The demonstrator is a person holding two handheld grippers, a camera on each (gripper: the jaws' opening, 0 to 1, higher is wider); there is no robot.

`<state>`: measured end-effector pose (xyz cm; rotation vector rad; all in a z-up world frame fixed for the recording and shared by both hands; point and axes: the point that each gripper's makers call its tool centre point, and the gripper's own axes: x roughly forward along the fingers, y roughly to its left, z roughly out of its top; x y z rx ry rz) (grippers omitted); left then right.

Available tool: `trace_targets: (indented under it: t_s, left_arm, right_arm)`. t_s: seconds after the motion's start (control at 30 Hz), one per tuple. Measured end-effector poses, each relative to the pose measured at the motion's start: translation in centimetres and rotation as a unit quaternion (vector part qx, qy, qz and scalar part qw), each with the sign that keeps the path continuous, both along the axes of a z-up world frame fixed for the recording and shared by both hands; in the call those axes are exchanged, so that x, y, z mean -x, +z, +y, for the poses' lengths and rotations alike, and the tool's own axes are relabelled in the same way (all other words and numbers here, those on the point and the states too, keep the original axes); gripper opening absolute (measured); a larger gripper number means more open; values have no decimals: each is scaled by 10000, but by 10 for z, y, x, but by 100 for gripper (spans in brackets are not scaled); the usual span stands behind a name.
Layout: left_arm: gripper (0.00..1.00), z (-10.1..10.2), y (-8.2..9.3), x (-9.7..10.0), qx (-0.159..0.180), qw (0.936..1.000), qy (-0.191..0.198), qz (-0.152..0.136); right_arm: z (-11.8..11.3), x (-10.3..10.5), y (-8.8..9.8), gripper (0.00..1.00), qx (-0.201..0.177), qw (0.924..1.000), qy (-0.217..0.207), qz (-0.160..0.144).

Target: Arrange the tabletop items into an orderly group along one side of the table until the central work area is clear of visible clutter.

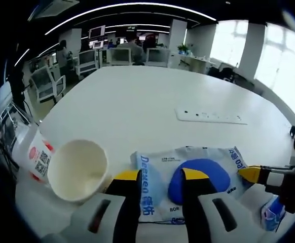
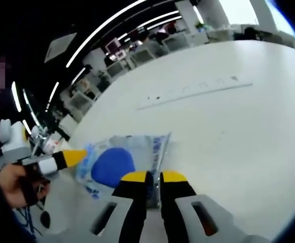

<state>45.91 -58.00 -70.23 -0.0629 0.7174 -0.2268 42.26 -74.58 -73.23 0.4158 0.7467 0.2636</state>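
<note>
Tool (image 1: 160, 175) view adds paper cup (image 1: 79, 169) beside packet (image 1: 188, 174).

Left gripper (image 1: 160, 177) — jaws rise from 6 o'clock, yellow tips parted with a clear gap between them. Right gripper (image 2: 148, 178) — tips nearly together, a thin edge pinched between them. In the left gripper view the right gripper's yellow tip enters at 4 o'clock. In the right gripper view a hand (image 2: 16, 185) at 8 o'clock grips the left gripper's handle.
</note>
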Motion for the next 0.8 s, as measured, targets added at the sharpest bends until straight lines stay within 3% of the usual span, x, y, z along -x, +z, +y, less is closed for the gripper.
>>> trace_targets:
  t_s: [0.3,0.67,0.8]
  left_arm:
    - [31,-4,7,6,62,9999,-104,-113]
    - [34,-4,5,22,283,9992,-198,-177]
    - [37,-6,12,25,427,9981,-280,-343]
  right_arm:
    - [-4,-5,17,21,131,9991,96,-395]
    - [-4,2,21,32,215,9983,230,-489]
    - [-6,5,23,36,229,9982,248,-499]
